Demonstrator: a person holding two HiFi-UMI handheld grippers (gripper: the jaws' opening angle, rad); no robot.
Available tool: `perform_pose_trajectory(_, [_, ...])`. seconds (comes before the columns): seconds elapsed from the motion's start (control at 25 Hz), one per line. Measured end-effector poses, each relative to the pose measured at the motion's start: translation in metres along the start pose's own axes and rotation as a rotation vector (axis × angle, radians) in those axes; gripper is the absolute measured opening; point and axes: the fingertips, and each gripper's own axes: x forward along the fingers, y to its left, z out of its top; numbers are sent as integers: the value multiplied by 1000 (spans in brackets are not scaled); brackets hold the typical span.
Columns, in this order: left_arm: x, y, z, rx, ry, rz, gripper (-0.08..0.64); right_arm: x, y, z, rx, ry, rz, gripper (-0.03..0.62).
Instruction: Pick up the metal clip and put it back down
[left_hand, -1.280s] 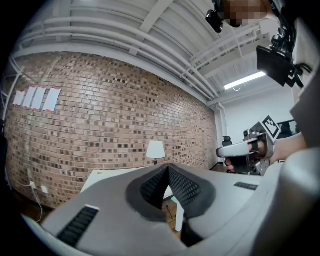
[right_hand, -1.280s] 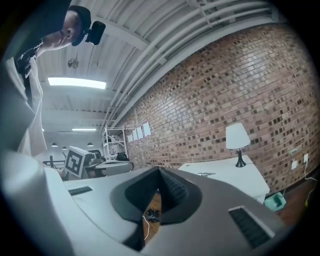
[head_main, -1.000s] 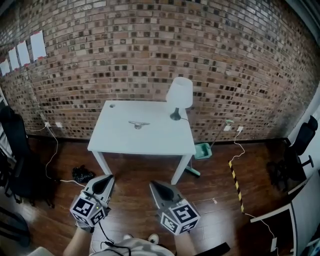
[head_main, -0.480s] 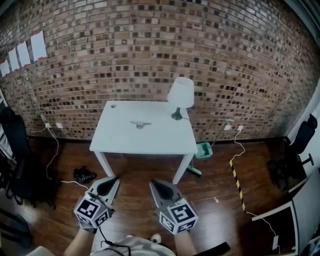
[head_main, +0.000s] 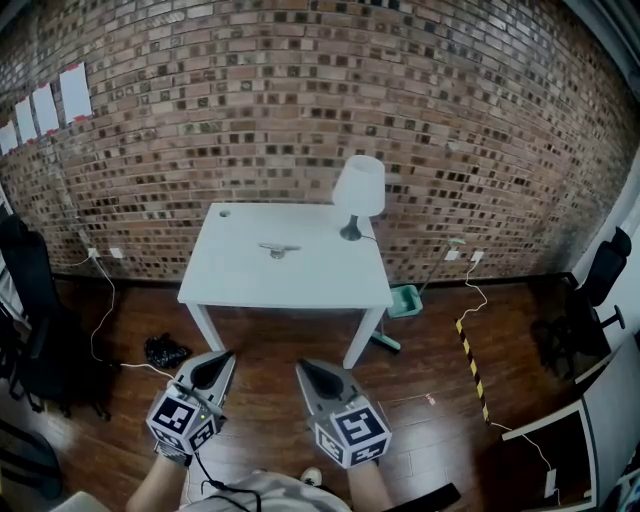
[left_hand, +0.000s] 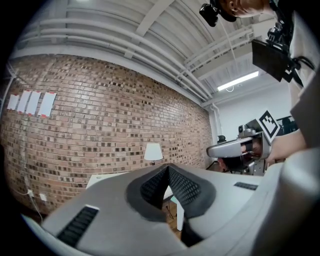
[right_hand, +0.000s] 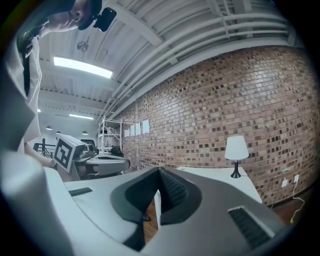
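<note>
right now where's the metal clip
In the head view the metal clip lies on the white table, around the middle of its top, to the left of the lamp standing at the table's back right corner.

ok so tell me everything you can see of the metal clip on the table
The metal clip is a small, silvery-grey piece, long and thin with a thicker part near its middle. Finer detail is too small to tell. It lies flat on the white table, about the middle of the top, to the left of the lamp and well apart from it. Only the tabletop touches it.
</note>
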Motion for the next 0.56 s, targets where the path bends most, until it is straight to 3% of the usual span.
perform_pose_trajectory(0.56, [6, -16, -1, 17, -10, -38, 8, -3, -5, -13, 8, 40, -13, -8])
